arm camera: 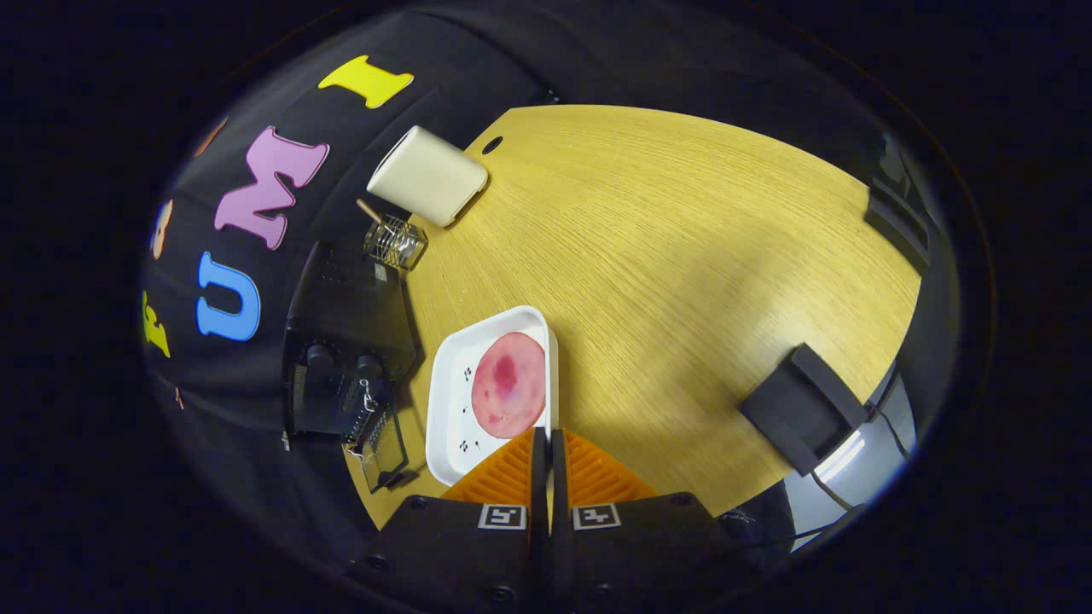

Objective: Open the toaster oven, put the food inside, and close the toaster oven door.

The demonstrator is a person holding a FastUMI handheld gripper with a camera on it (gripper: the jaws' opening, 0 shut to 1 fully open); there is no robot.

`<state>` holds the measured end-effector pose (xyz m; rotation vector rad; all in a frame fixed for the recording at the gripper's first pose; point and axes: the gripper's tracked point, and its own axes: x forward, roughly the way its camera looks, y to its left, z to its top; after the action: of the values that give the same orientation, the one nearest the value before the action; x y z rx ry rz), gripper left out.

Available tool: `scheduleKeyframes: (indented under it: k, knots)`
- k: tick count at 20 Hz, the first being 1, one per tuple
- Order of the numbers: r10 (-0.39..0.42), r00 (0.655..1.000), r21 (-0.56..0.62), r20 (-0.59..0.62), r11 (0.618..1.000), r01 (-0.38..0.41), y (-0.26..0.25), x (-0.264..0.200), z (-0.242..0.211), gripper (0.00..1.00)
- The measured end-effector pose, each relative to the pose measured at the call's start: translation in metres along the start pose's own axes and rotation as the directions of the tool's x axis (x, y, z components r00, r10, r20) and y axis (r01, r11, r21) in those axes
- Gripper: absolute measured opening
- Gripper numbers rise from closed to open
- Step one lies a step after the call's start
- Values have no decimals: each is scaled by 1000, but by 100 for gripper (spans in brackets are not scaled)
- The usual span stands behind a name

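Observation:
A white square tray (452, 401) carries a round pink slice of food (509, 385). My gripper (548, 448) is shut on the tray's rim at the corner nearest me, and a thin white strip of rim shows between the fingers. The tray hangs over the wooden table (665, 256), tilted in my view. Just beyond the tray's far side stands the black toaster oven (341, 341) with two knobs on its front. Its glass door (382, 448) hangs open beside the tray.
A cream-coloured box (426, 175) and a small wire basket (394, 241) holding a stick sit past the oven along the booth wall. A black block (802, 409) with a cable rests at the table's edge on the other side.

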<state>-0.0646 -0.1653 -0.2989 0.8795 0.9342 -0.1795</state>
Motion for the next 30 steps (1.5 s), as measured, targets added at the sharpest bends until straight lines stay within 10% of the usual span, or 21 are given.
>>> scheduleKeyframes:
  k: [12,30]
  knots:
    - [153,986,39,58,987,-156,80,-31,-53,5]
    - [236,969,-107,-69,964,-242,228,44,-121,5]
